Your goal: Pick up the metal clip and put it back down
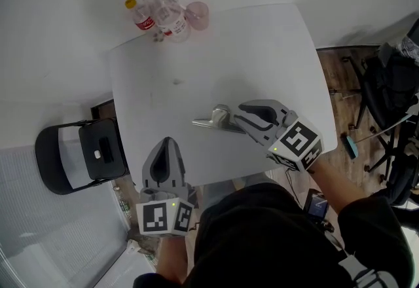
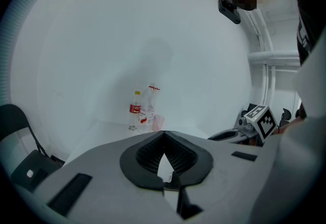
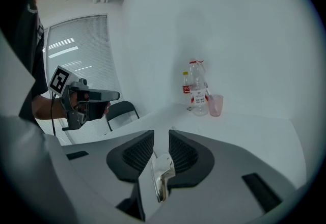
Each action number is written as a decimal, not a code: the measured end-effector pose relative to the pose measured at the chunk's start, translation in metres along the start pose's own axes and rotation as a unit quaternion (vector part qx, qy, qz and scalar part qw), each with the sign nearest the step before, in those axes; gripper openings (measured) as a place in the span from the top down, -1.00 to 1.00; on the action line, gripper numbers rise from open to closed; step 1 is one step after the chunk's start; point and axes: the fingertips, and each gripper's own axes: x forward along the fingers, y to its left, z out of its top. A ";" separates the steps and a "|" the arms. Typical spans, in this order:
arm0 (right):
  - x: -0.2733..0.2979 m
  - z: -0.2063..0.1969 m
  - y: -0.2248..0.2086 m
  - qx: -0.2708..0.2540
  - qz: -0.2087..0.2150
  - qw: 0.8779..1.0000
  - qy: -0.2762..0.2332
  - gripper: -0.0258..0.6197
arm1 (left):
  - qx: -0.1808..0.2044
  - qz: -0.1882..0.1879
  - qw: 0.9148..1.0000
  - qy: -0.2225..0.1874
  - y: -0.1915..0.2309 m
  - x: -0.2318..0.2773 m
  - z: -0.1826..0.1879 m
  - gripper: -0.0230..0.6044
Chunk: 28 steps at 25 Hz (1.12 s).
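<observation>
The metal clip (image 1: 211, 120) is a shiny silver piece lying on the white table (image 1: 262, 51), a little in front of its middle. My right gripper (image 1: 239, 118) reaches in from the right, its tips at the clip's right end. In the right gripper view the clip (image 3: 162, 174) sits low between the jaws, which stand apart with a clear gap on the left side; the right gripper (image 3: 161, 139) is open. My left gripper (image 1: 168, 144) hovers at the table's front edge, left of the clip, empty. Its tips meet in the left gripper view, so the left gripper (image 2: 163, 135) is shut.
At the table's far left corner stand two plastic bottles (image 1: 163, 15) and a pink cup (image 1: 198, 15). A black folding chair (image 1: 78, 156) sits on the floor to the left. Dark gear and cables (image 1: 393, 103) crowd the floor at the right.
</observation>
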 end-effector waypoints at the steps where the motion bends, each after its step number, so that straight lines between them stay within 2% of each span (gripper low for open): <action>1: 0.002 -0.002 0.000 0.002 0.003 1.000 0.004 0.60 | -0.001 0.001 1.000 0.000 0.001 0.000 -0.001 0.88; 28: 0.054 -0.061 -0.015 0.029 0.030 0.994 0.104 0.47 | -0.014 0.003 0.999 0.030 0.029 0.022 -0.018 0.88</action>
